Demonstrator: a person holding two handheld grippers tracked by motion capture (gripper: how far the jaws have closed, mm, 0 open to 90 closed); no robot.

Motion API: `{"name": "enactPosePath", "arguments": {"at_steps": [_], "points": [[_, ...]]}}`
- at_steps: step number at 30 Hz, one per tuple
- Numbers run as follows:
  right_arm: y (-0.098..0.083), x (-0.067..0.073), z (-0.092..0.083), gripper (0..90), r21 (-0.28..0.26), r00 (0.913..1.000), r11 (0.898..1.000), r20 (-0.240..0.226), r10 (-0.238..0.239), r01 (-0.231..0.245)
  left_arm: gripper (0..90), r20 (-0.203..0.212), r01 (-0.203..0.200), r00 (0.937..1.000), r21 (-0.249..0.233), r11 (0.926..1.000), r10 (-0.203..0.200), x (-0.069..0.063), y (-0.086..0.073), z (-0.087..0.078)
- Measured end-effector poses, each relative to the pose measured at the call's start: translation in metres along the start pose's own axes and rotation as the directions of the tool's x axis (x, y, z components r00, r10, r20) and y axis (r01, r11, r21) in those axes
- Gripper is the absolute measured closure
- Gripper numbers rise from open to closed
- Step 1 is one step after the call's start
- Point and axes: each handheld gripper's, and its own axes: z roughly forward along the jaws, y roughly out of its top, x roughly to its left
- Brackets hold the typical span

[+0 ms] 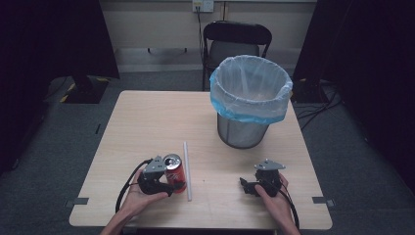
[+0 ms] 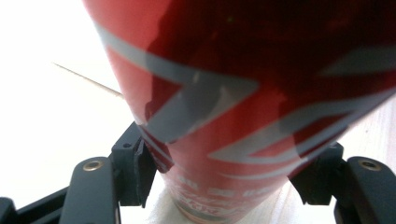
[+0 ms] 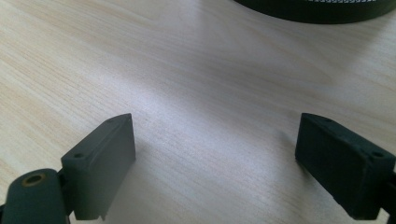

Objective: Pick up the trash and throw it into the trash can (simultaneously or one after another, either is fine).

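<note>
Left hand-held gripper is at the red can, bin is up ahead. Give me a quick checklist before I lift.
1. Red can between the left hand-held gripper jaws: ok.
2. Both pads pressing the can: looks so in the left gripper view, ok.
3. Can upright: ok.
4. White straw beside the can, apart from it: ok.
5. Lined bin open-topped and upright: ok.
6. Right hand-held gripper open, nothing between its jaws: ok.

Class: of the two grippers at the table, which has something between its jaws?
The left gripper: a red can sits between its jaws. The right gripper has bare tabletop between open jaws.
</note>
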Motion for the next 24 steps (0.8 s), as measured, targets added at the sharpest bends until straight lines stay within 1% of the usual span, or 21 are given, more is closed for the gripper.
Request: {"name": "enactPosePath", "arguments": {"at_steps": [1, 3, 6, 8, 10, 11, 14, 15, 16, 19, 21, 22, 23, 24], "points": [[0.000, 0.000, 0.000, 11.3, 0.000, 1.0000, 1.000, -0.001, -0.001, 0.001, 34.0, 0.003, 0.007, 1.0000, -0.007, 1.0000, -0.007, 0.000, 0.000, -0.001], [0.000, 0.000, 0.000, 11.3, 0.000, 1.0000, 1.000, -0.001, 0.000, 0.000, 34.1, -0.007, 0.001, 1.0000, -0.019, 0.9998, -0.001, -0.001, 0.001, -0.003], [0.000, 0.000, 0.000, 11.3, 0.000, 1.0000, 1.000, -0.001, -0.001, 0.001, 34.0, -0.019, -0.003, 0.9998, -0.019, 0.9998, 0.003, 0.000, 0.001, -0.004], [0.000, 0.000, 0.000, 11.3, 0.000, 1.0000, 1.000, 0.000, 0.000, 0.000, 34.1, -0.023, 0.012, 0.9996, -0.024, 0.9996, -0.013, 0.002, -0.001, -0.006], [0.000, 0.000, 0.000, 11.3, 0.001, 1.0000, 1.000, 0.000, 0.001, -0.001, 34.1, -0.026, 0.014, 0.9995, -0.026, 0.9996, -0.015, 0.003, -0.001, -0.007], [0.000, 0.000, 0.000, 11.3, 0.000, 1.0000, 1.000, 0.000, 0.000, 0.000, 34.1, -0.027, 0.023, 0.9993, -0.033, 0.9992, -0.024, 0.006, 0.000, -0.008], [0.000, 0.000, 0.000, 11.3, 0.000, 1.0000, 1.000, 0.000, 0.000, 0.000, 34.2, -0.029, 0.030, 0.9991, -0.039, 0.9988, -0.032, 0.008, 0.000, -0.009], [0.000, 0.000, 0.000, 11.3, 0.001, 1.0000, 1.000, -0.001, 0.000, 0.000, 34.2, -0.031, 0.041, 0.9986, -0.055, 0.9977, -0.043, 0.010, 0.001, -0.012], [0.000, 0.000, 0.000, 11.3, 0.001, 1.0000, 1.000, -0.001, 0.000, 0.000, 34.2, -0.031, 0.041, 0.9986, -0.055, 0.9977, -0.043, 0.010, 0.001, -0.012], [0.000, 0.000, 0.000, 11.3, 0.000, 1.0000, 1.000, 0.000, 0.000, 0.000, 34.2, -0.041, 0.048, 0.9978, -0.078, 0.9958, -0.051, 0.011, 0.003, -0.016], [0.000, 0.000, 0.000, 11.3, 0.000, 1.0000, 1.000, -0.001, -0.001, 0.001, 34.3, -0.040, 0.056, 0.9974, -0.093, 0.9941, -0.060, 0.012, 0.005, -0.020], [0.000, 0.000, 0.000, 11.3, 0.000, 1.0000, 1.000, -0.001, -0.001, 0.001, 34.3, -0.040, 0.056, 0.9974, -0.093, 0.9941, -0.060, 0.012, 0.005, -0.020], [0.000, 0.000, 0.000, 11.3, 0.000, 1.0000, 1.000, 0.000, 0.000, 0.000, 34.3, -0.030, 0.071, 0.9967, -0.115, 0.9908, -0.075, 0.012, 0.008, -0.021], [0.000, 0.000, 0.000, 11.3, 0.000, 1.0000, 1.000, 0.000, 0.000, 0.000, 34.4, -0.030, 0.071, 0.9967, -0.115, 0.9908, -0.075, 0.012, 0.008, -0.021]]}}
